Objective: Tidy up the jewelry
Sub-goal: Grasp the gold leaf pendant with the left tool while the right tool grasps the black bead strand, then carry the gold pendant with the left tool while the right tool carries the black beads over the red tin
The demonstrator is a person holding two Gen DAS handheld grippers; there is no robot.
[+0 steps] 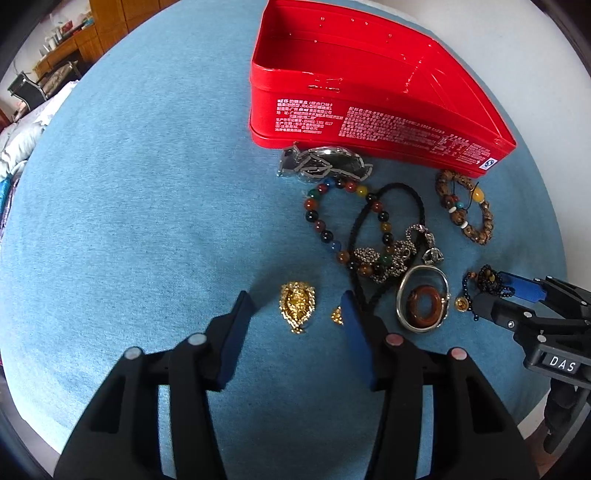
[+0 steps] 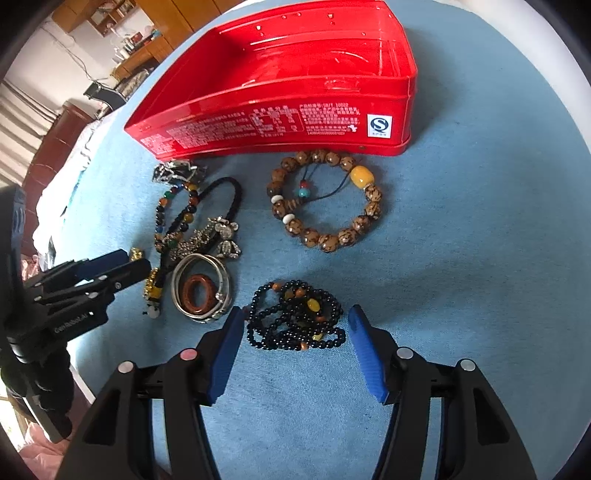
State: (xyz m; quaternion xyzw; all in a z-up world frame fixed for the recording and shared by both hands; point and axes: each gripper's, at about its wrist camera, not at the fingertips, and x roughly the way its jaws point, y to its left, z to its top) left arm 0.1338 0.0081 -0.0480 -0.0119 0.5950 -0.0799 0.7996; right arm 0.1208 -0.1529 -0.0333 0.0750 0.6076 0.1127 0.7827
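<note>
An empty red tin box (image 1: 369, 122) (image 2: 280, 122) stands on a blue cloth. In front of it lies jewelry. My left gripper (image 1: 297, 304) is open, its fingers on either side of a gold pendant (image 1: 297, 302); a small gold piece (image 1: 337, 315) lies by the right finger. My right gripper (image 2: 295, 319) is open around a pile of black beads (image 2: 295, 317). A brown bead bracelet (image 2: 325, 199) (image 1: 465, 206), a colored bead bracelet (image 1: 343, 221), a silver ring pendant (image 1: 423, 301) (image 2: 203, 288) and a black cord (image 1: 384, 229) lie between.
A silver watch (image 1: 325, 166) lies against the box front. The blue cloth (image 1: 129, 221) covers a round white table (image 1: 498, 33). Furniture (image 1: 74, 48) and bedding stand beyond the table's left edge.
</note>
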